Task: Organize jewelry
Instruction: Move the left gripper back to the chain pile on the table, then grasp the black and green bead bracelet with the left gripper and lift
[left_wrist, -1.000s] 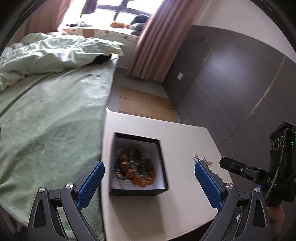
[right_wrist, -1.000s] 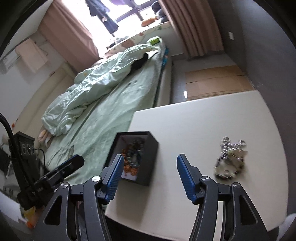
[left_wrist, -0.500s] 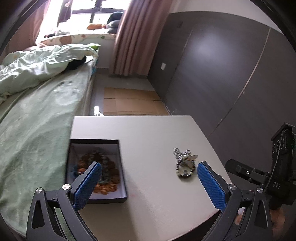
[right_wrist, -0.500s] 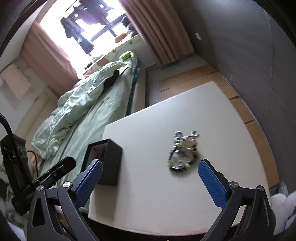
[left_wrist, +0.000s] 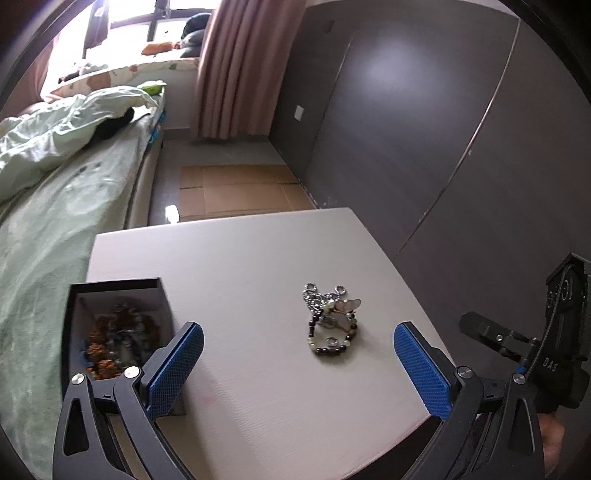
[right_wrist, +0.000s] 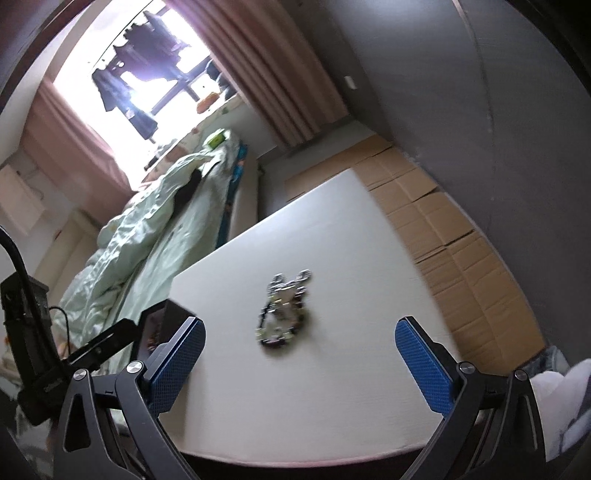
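Observation:
A small pile of jewelry (left_wrist: 330, 320), a dark bead bracelet with silver chain and a pale butterfly charm, lies on the white table (left_wrist: 258, 258). It also shows, blurred, in the right wrist view (right_wrist: 282, 309). A black open box (left_wrist: 118, 325) holding several bead bracelets stands at the table's left; its corner shows in the right wrist view (right_wrist: 173, 314). My left gripper (left_wrist: 298, 363) is open and empty, hovering near the table's front edge, short of the pile. My right gripper (right_wrist: 300, 360) is open and empty, also short of the pile.
A bed with green sheets (left_wrist: 44, 206) runs along the table's left side. Flattened cardboard (left_wrist: 236, 192) covers the floor beyond the table. A dark wall (left_wrist: 424, 129) stands on the right. The right gripper's body (left_wrist: 546, 354) shows at the left view's right edge.
Both views have swung right, bringing the jewelry pile between each gripper's fingers. The right gripper has opened wider than a second ago. The box has shifted toward the left of both views.

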